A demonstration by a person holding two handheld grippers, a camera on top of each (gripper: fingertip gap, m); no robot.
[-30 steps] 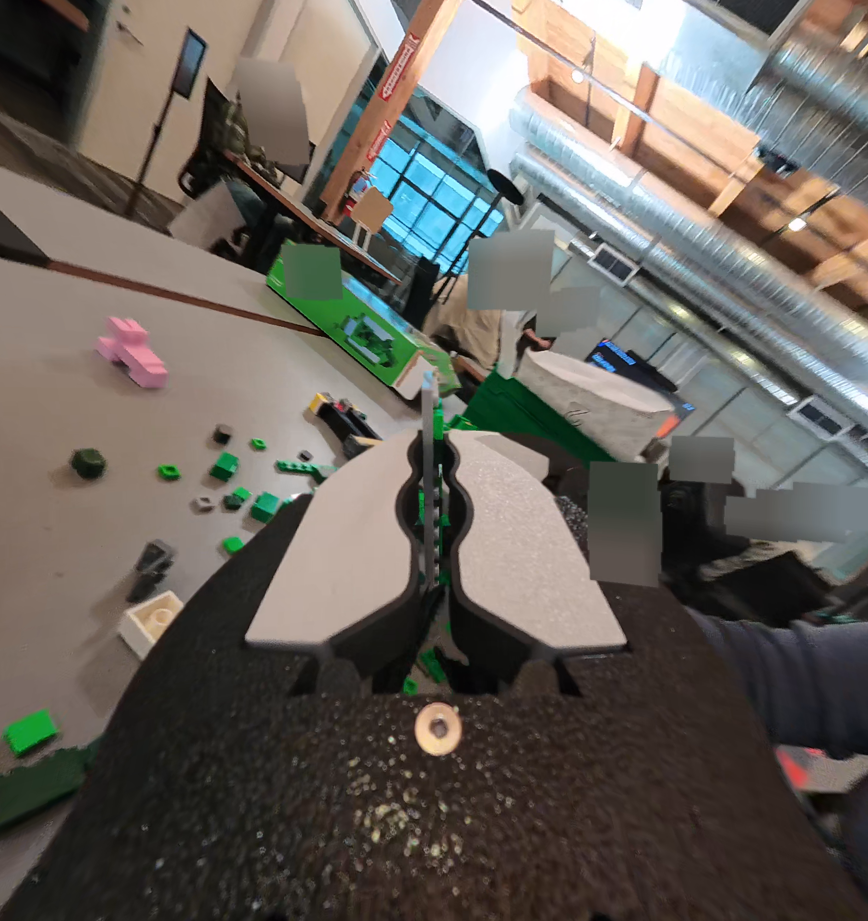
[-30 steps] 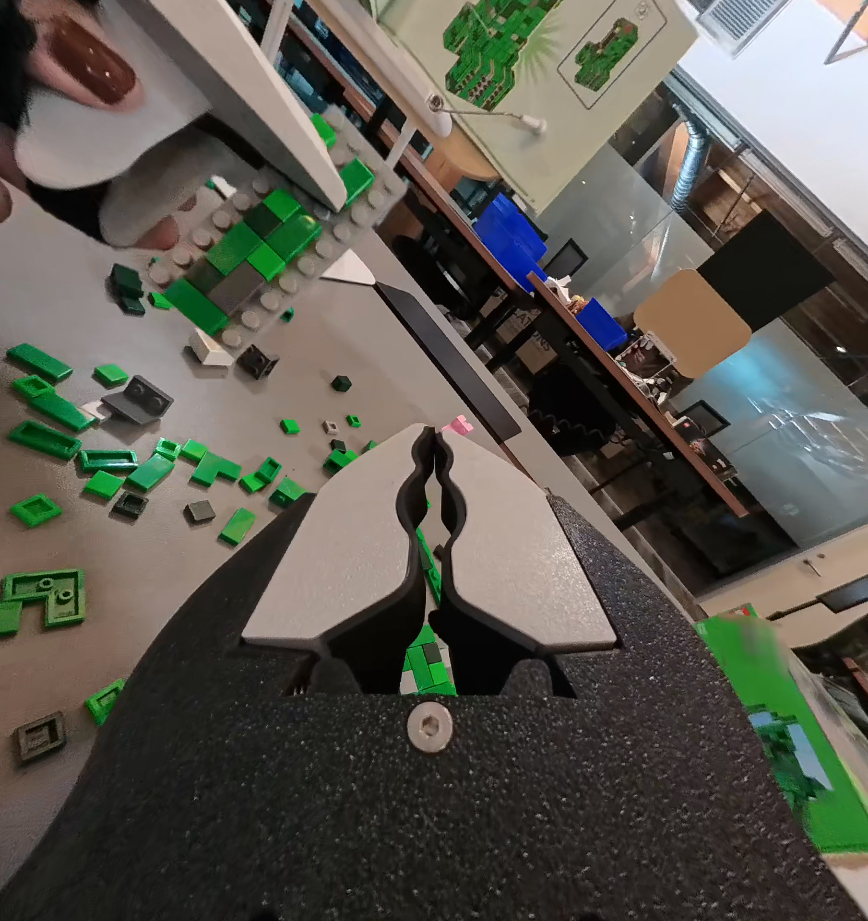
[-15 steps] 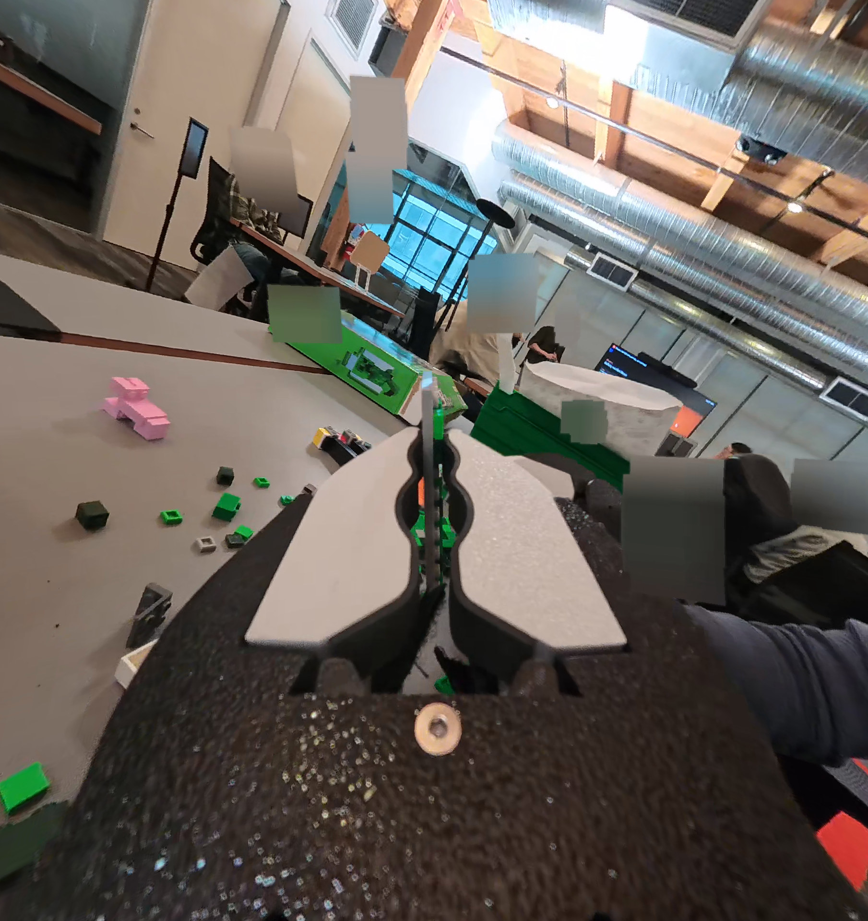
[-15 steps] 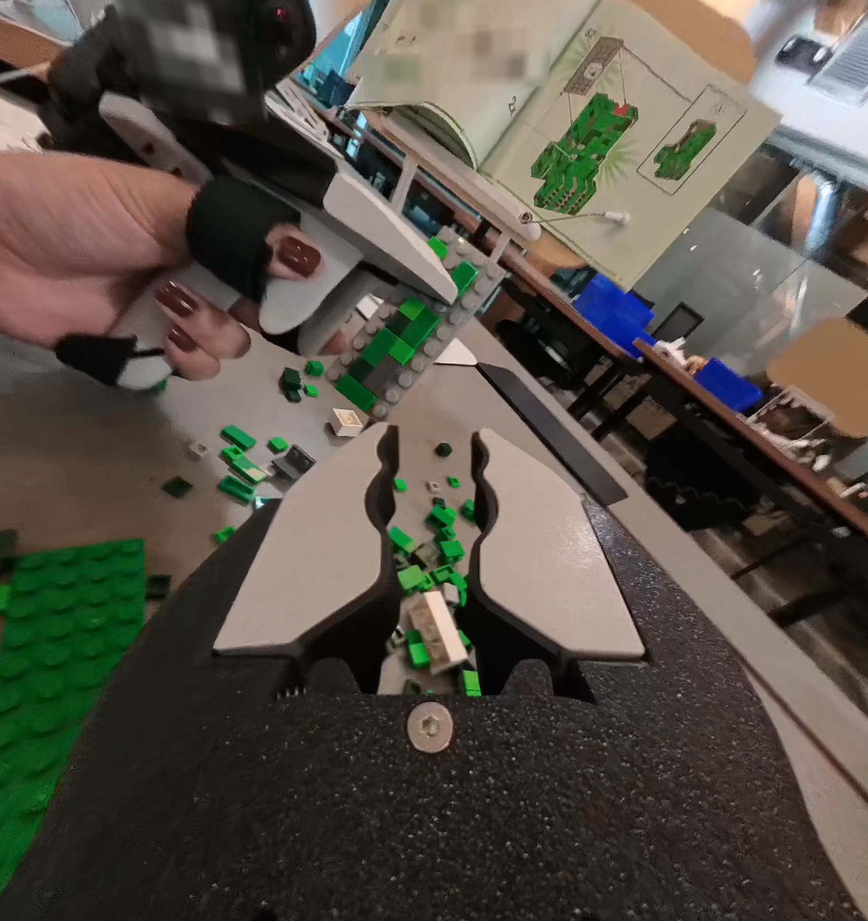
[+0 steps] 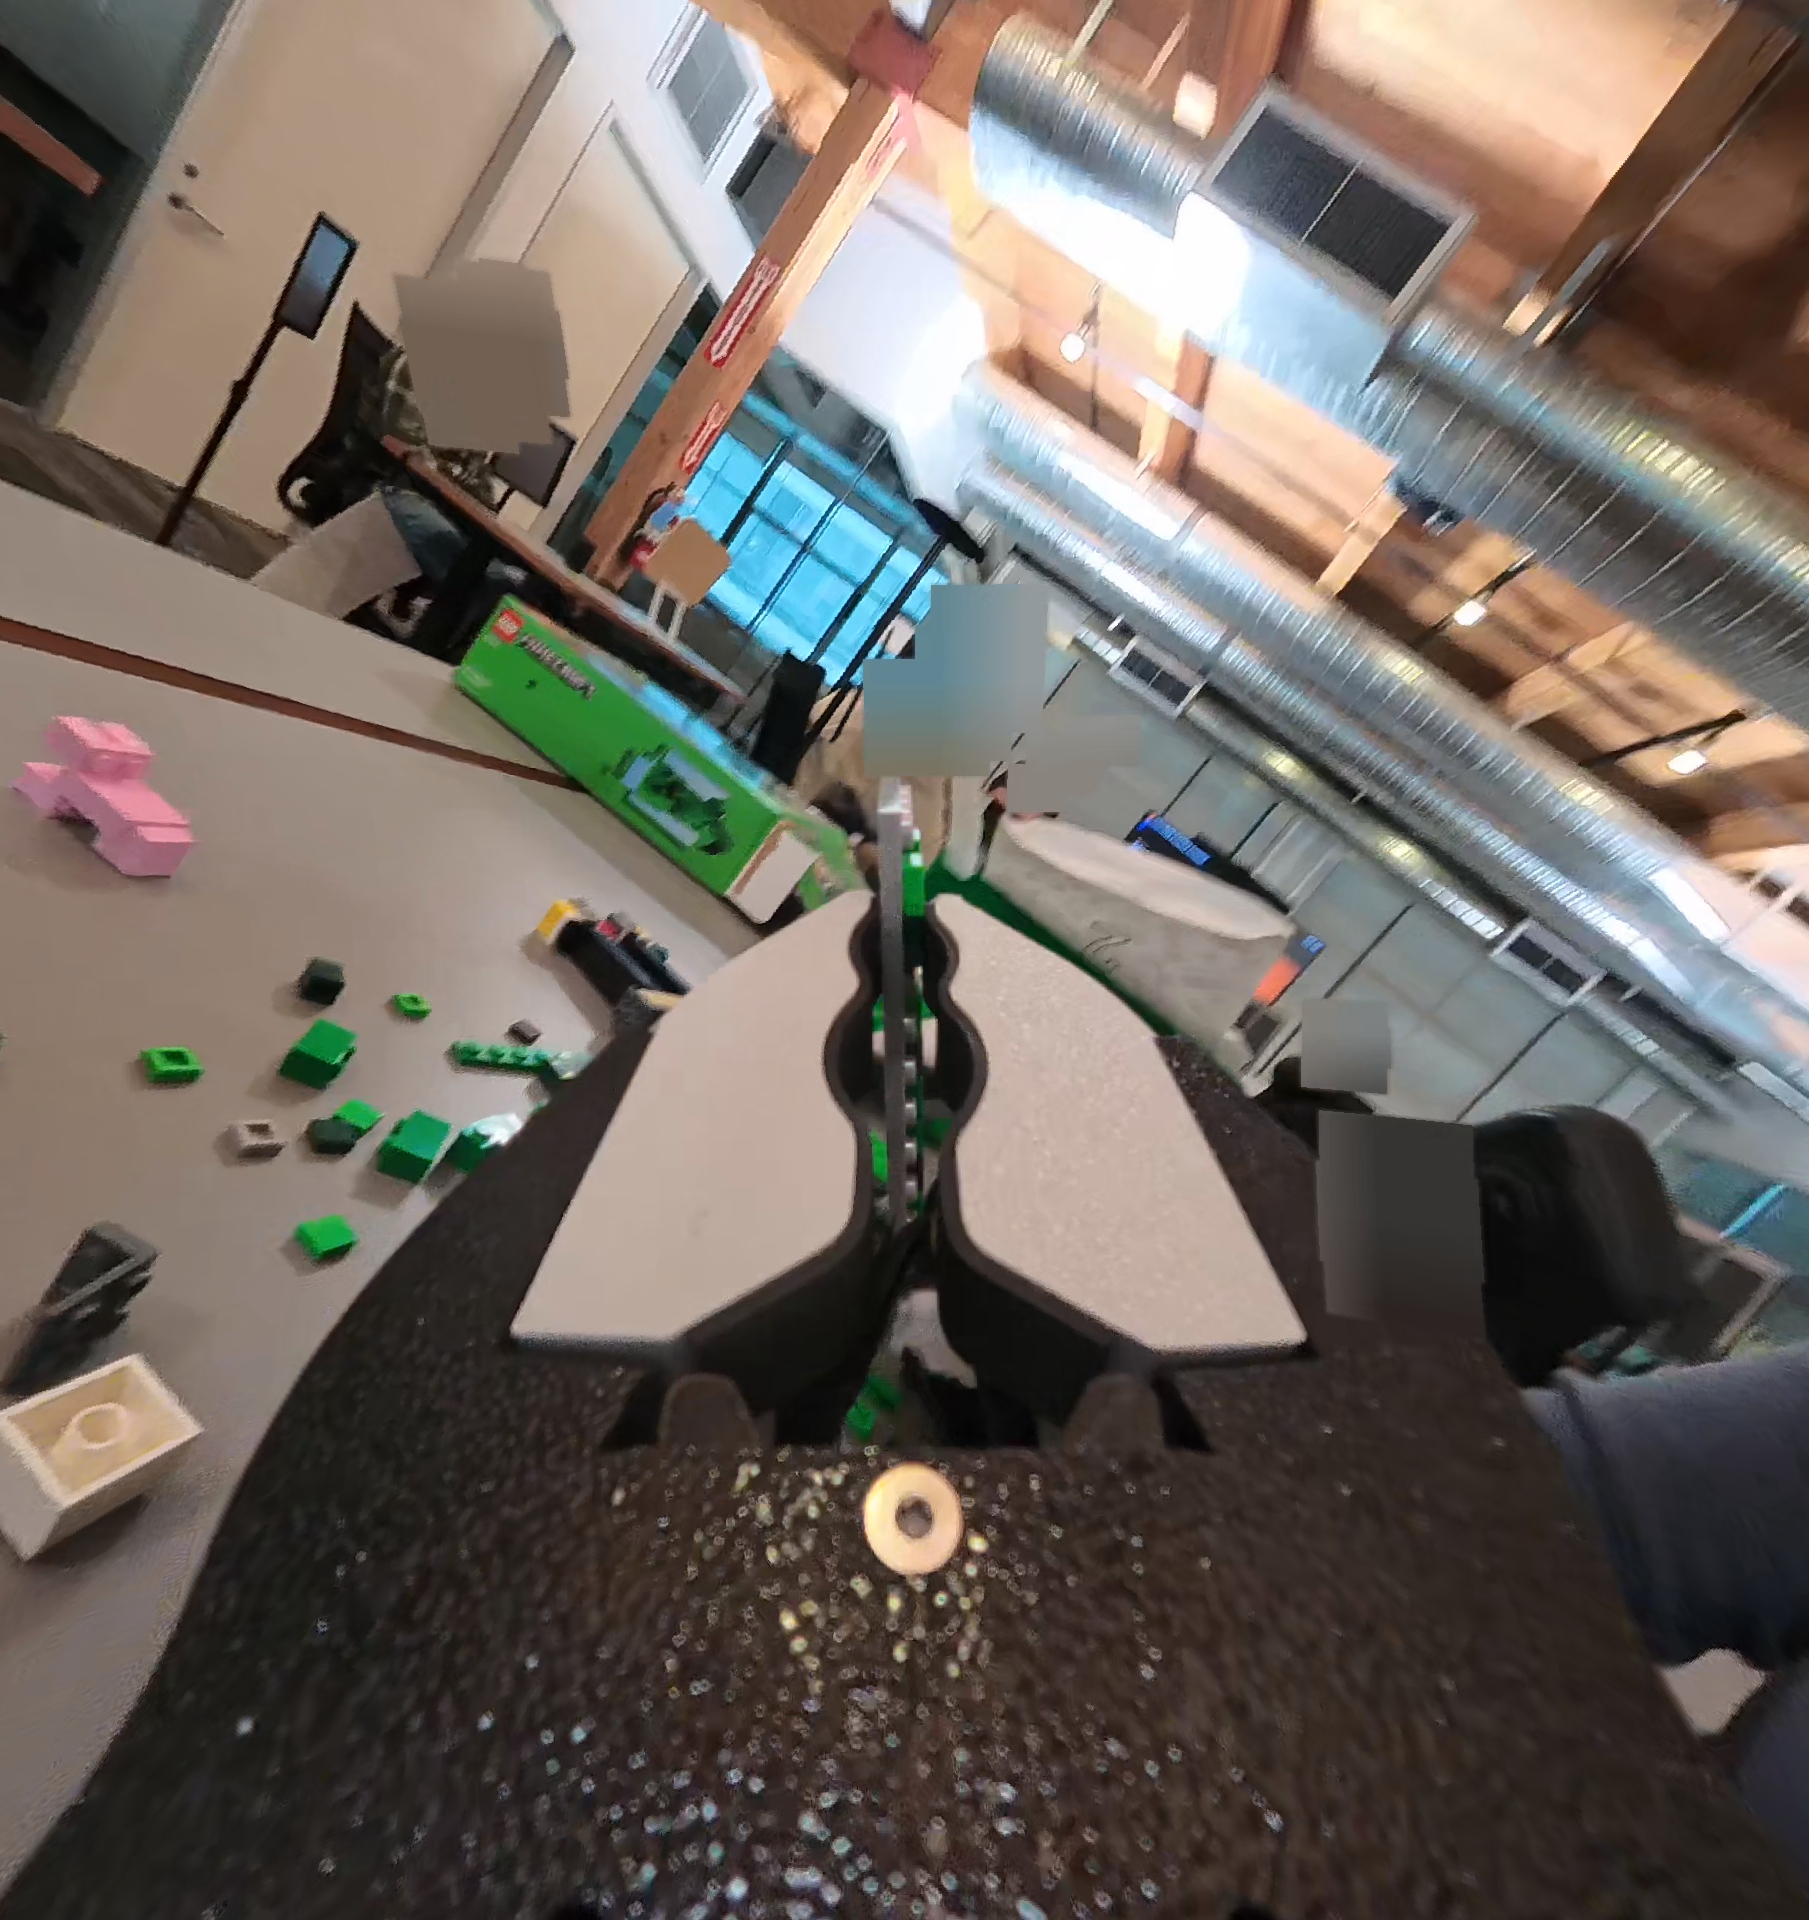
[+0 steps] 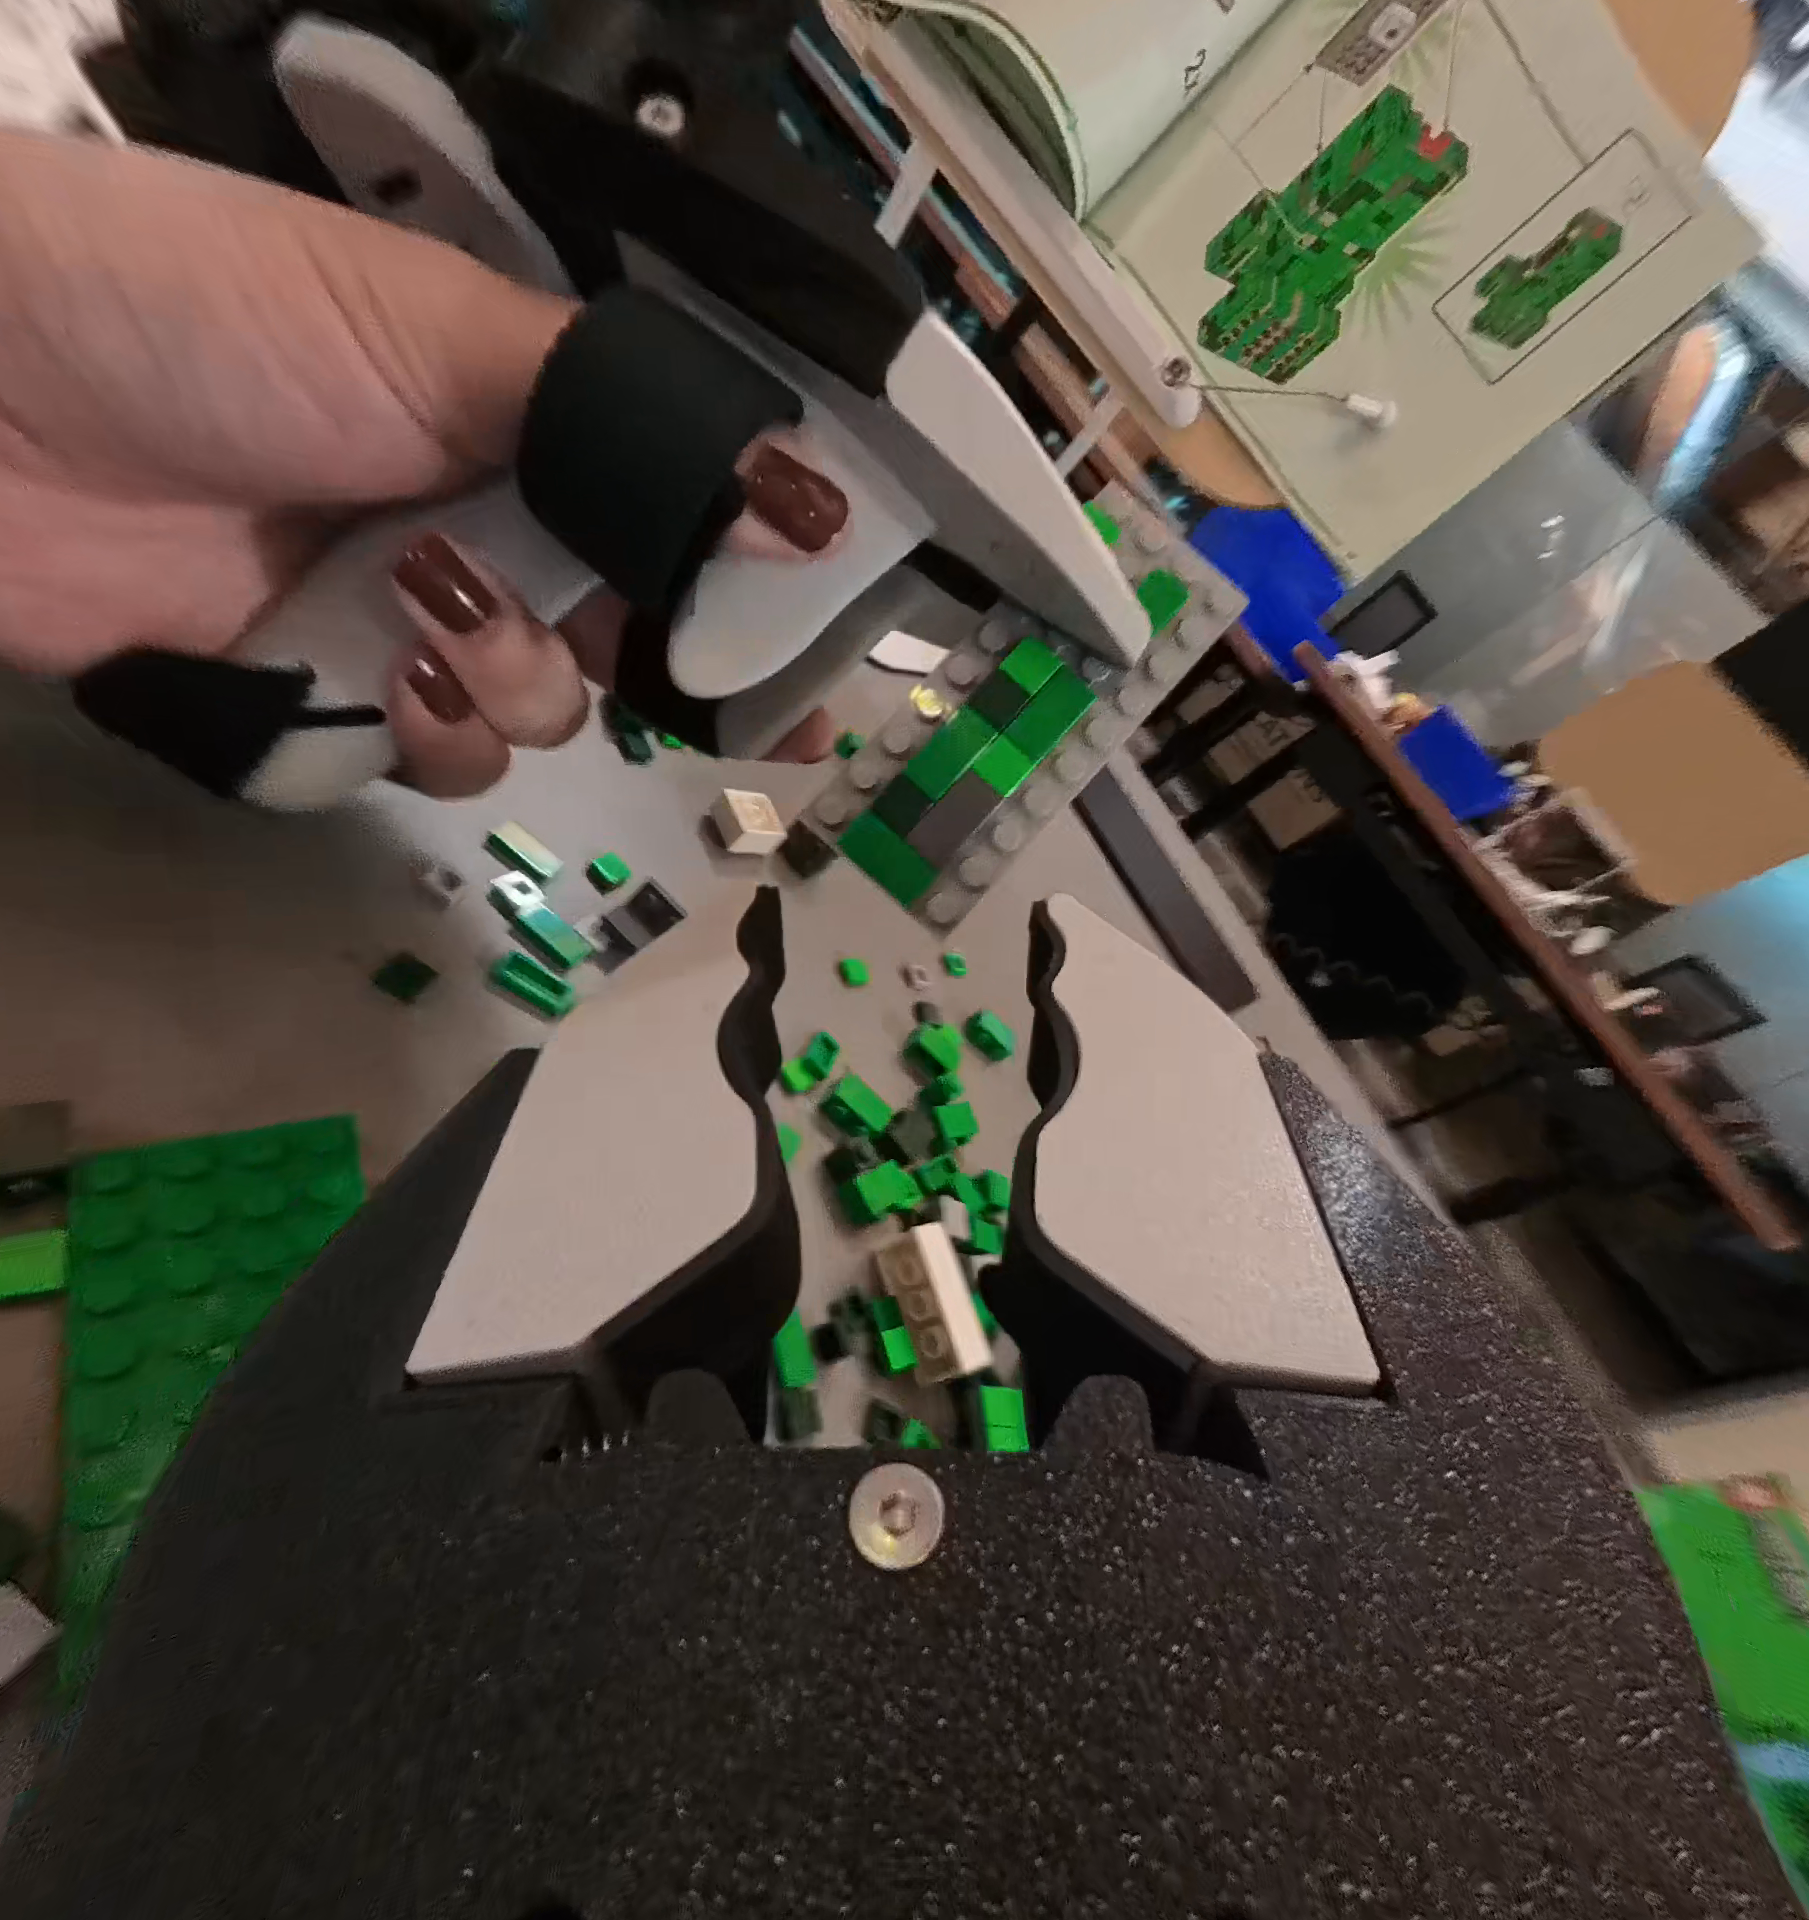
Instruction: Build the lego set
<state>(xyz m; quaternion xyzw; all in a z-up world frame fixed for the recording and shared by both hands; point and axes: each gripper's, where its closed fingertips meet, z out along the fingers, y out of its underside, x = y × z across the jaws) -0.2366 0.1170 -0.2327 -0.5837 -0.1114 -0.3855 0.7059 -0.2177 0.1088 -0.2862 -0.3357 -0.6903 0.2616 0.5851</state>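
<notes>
My left gripper [image 5: 898,914] is shut on a grey studded plate [image 5: 892,997], seen edge-on between the jaws. In the right wrist view the same grey plate [image 6: 1076,727] carries green and dark tiles and is held in the air by the left gripper [image 6: 1128,644], with a person's hand [image 6: 256,416] around it. My right gripper [image 6: 900,925] is open and empty, just below the plate's lower end. A heap of small green pieces [image 6: 900,1143] and a white brick [image 6: 931,1299] lie on the table between its jaws.
A large green baseplate [image 6: 183,1299] lies at left. Loose green and grey pieces [image 5: 360,1112], a white brick [image 5: 69,1444] and a pink model [image 5: 100,800] lie on the grey table [image 5: 256,894]. A green box [image 5: 630,758] stands farther back. An instruction booklet [image 6: 1399,239] stands behind. The gap from one gripper's tips to the other's is roughly 6 cm.
My right gripper has opened from shut and moved in under the grey plate. The left gripper has kept hold of the plate while tilting slightly.
</notes>
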